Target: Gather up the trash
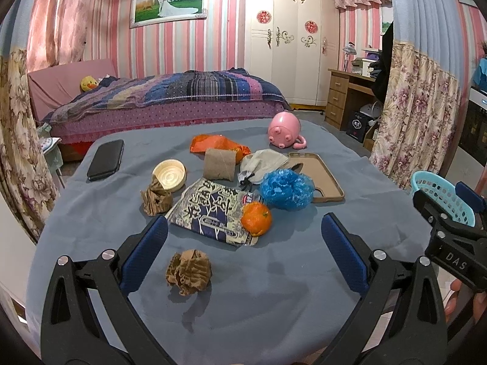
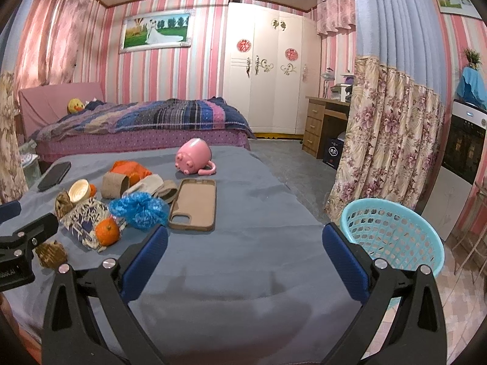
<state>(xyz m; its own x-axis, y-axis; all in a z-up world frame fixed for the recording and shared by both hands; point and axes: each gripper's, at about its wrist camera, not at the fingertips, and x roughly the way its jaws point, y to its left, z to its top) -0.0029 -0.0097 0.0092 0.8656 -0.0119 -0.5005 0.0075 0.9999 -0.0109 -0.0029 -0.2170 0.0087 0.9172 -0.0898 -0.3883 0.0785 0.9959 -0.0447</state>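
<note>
The left gripper (image 1: 243, 252) stood wide open above the table (image 1: 274, 289), its blue-padded fingers (image 1: 146, 252) flanking a crumpled wad of brown corrugated paper (image 1: 188, 272) without touching it. The right gripper (image 2: 245, 255) was open too, empty, over bare cloth, with a teal lattice basket (image 2: 395, 237) just beside its right finger at the table's right edge.

The trash lay clustered mid-table: a second brown wad (image 1: 155, 198) touching a shallow cream lid (image 1: 169, 174), a squashed cardboard tube (image 1: 219, 164) with its axis running left to right, an orange plastic bag (image 1: 217, 144) behind it, a ruffled blue plastic cover (image 1: 286, 188), and a flat printed packet (image 1: 213, 216) whose long axis ran from near left to far right. A hollow-looking orange peel (image 1: 256, 218) sat on the packet's right corner. A grey cloth pouch (image 1: 261, 162) lay between tube and tan phone case (image 1: 319, 176); the case's long axis pointed away from the cameras. A black phone (image 1: 106, 159) lay at the far left, and a glossy pink pig mug (image 1: 284, 129) lay tipped on its side at the back.

The table wore a soft grey-blue fleece cover. Behind were a bed (image 1: 170, 100) with a striped quilt, pink striped walls and a white wardrobe (image 1: 289, 39).
</note>
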